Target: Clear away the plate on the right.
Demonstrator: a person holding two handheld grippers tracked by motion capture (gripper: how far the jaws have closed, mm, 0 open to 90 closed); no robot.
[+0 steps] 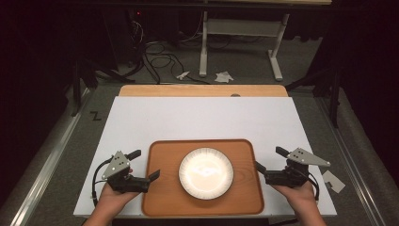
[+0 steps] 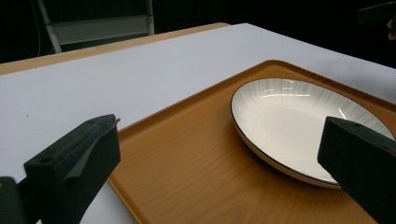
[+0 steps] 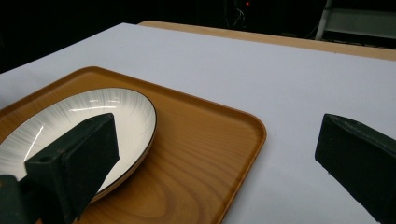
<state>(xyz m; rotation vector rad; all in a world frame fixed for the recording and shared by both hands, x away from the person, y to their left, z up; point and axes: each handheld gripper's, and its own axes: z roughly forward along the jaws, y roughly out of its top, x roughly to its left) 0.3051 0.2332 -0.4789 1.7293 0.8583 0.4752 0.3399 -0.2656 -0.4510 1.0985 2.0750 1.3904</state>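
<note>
Left gripper is sitting at the tray's left edge, jaws spread wide and holding nothing. Right gripper is sitting at the tray's right edge, likewise wide open and empty. Between the two grippers, a plate is resting on the tray.

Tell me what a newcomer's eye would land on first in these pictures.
The bright white plate with a thin dark rim, sitting in the middle of a wooden tray at the near edge of the white table. Next, the two black claws flanking the tray: the left claw at its left edge and the right claw at its right edge, both open and empty.
</note>
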